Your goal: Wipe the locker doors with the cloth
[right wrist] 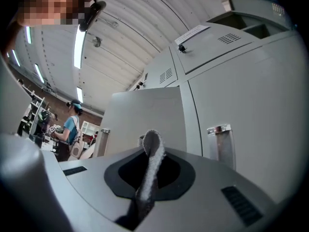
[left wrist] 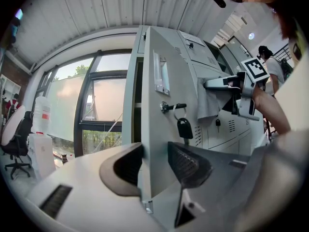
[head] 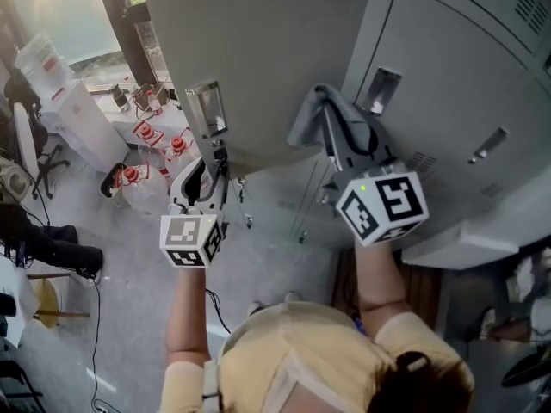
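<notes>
Grey lockers (head: 465, 84), one open door (head: 258, 50) swung out. Left gripper (head: 209, 166) is clamped tight on that door's edge. Right gripper (head: 334, 136), right of the door, is pinched shut on a grey cloth (head: 308, 114) just beside the door. A key (left wrist: 184, 128) hangs from the door's lock.

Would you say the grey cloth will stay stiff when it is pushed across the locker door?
Probably floppy: the cloth droops in folds from the right gripper. Likely light, since a thin pinch holds it.
</notes>
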`<state>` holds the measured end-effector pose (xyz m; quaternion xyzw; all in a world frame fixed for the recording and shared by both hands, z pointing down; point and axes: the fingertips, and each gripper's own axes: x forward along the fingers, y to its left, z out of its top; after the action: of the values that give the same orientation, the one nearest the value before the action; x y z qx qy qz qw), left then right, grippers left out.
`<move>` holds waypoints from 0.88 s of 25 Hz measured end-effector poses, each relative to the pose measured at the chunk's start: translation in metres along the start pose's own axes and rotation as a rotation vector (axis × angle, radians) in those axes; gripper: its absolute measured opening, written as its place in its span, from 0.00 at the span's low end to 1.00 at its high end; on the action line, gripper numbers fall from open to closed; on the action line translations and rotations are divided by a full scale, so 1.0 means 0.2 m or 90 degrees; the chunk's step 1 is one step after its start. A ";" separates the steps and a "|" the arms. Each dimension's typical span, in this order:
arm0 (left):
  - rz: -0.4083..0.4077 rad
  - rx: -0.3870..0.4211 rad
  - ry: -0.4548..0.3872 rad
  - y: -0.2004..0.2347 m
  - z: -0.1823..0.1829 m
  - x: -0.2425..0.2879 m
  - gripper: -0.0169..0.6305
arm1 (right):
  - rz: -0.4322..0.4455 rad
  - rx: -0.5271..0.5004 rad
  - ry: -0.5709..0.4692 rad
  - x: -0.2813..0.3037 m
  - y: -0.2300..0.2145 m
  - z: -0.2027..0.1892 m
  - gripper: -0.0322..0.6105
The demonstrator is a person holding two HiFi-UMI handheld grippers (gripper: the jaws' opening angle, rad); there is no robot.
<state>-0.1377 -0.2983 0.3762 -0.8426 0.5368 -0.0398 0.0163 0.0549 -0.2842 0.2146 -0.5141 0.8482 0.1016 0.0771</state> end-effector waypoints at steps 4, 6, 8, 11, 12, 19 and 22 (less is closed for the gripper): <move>0.001 -0.011 0.002 -0.01 0.01 0.00 0.27 | 0.051 0.007 0.008 0.00 0.14 -0.04 0.07; 0.002 -0.012 0.003 -0.01 0.01 0.00 0.27 | 0.078 0.003 0.011 0.02 0.22 -0.07 0.07; 0.003 -0.008 0.004 -0.01 0.00 0.00 0.27 | 0.102 -0.004 0.011 0.03 0.30 -0.10 0.07; 0.003 -0.001 0.005 -0.01 0.00 -0.01 0.27 | 0.133 -0.017 0.014 0.07 0.42 -0.15 0.07; 0.003 -0.002 0.005 -0.01 0.00 -0.01 0.27 | 0.141 -0.022 0.012 0.08 0.46 -0.16 0.07; 0.007 0.000 0.006 -0.01 0.00 -0.01 0.27 | 0.157 -0.045 0.013 0.17 0.62 -0.22 0.07; 0.008 0.001 0.006 -0.01 0.00 -0.01 0.27 | 0.151 -0.065 0.010 0.20 0.63 -0.24 0.07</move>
<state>-0.1378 -0.2951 0.3767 -0.8388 0.5424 -0.0443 0.0148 -0.0779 -0.2743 0.2640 -0.4141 0.8974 0.1489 0.0319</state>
